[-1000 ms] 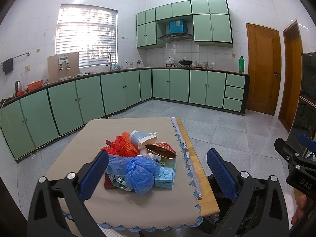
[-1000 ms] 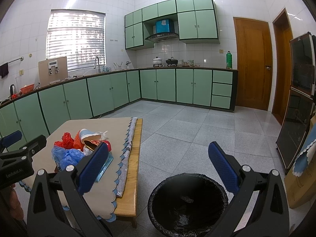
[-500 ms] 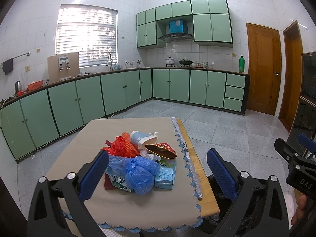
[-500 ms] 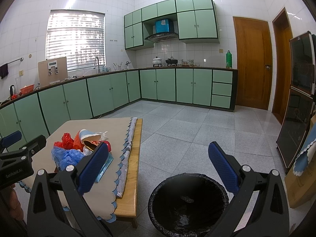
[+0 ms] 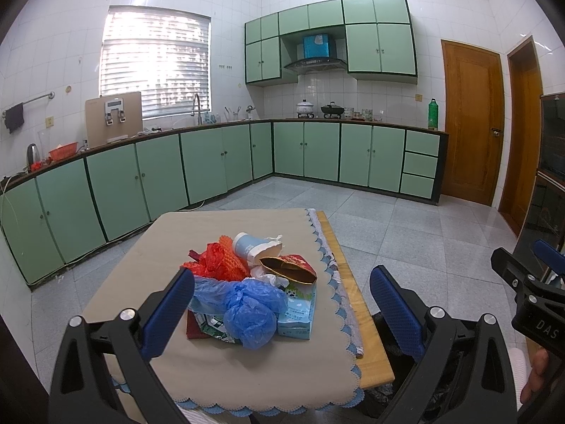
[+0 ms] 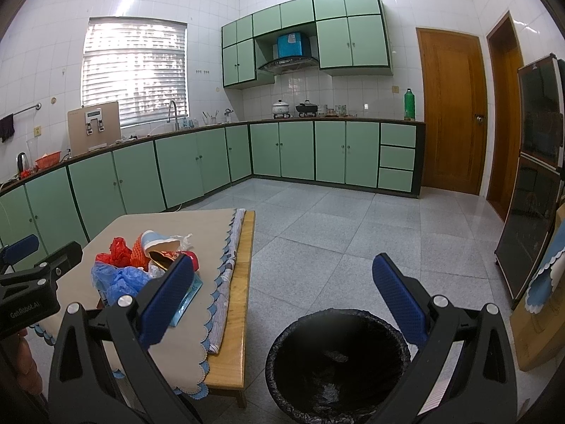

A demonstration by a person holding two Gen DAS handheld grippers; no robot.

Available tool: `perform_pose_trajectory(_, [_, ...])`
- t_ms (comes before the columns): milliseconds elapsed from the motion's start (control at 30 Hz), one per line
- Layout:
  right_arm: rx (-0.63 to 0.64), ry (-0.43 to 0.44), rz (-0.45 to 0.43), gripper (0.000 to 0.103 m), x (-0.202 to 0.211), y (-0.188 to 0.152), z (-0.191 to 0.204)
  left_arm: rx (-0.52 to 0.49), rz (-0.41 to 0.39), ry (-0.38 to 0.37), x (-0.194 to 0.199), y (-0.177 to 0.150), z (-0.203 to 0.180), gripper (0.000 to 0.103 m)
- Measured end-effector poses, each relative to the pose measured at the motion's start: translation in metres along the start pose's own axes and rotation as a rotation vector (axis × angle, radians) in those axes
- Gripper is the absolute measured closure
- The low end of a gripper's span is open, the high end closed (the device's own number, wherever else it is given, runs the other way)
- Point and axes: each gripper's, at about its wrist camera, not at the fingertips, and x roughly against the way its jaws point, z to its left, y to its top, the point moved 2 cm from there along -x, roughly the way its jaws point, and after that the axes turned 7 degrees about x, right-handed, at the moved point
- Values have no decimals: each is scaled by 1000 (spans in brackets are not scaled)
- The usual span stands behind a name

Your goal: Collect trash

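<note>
A heap of trash [image 5: 252, 291] lies mid-table: a crumpled blue plastic bag [image 5: 249, 312], red netting [image 5: 215, 263], a tipped pale-blue cup [image 5: 256, 245], a torn brown-and-red packet [image 5: 289, 268] and a light-blue carton [image 5: 298, 312]. My left gripper [image 5: 282, 312] hovers open just short of the heap, nothing between its blue pads. My right gripper [image 6: 282, 300] hangs open to the right of the table, above a black-lined bin [image 6: 337, 360] on the floor. The heap [image 6: 141, 265] sits left of its left finger. Each view catches the other gripper at its edge.
A low wooden table [image 5: 372, 367] carries a beige cloth with blue scalloped trim [image 5: 261, 364]. Green cabinets [image 5: 212, 162] line the far walls, wooden doors [image 5: 471, 123] stand at right, and a dark glass cabinet [image 6: 536, 176] is near the bin. Grey tiled floor [image 6: 335, 226] lies between.
</note>
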Motion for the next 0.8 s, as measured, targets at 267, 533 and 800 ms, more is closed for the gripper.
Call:
perform_pose_trajectory(267, [-7, 3, 13, 5, -9, -2, 4, 5, 9, 5, -5, -1, 4, 6])
perform_pose_trajectory(533, [-6, 22, 25, 5, -25, -4, 11, -6, 5, 46, -18, -5, 17, 6])
perform_pose_trajectory(800, [8, 104, 46, 5, -61, -14, 41, 44, 20, 142, -42, -13, 68, 6])
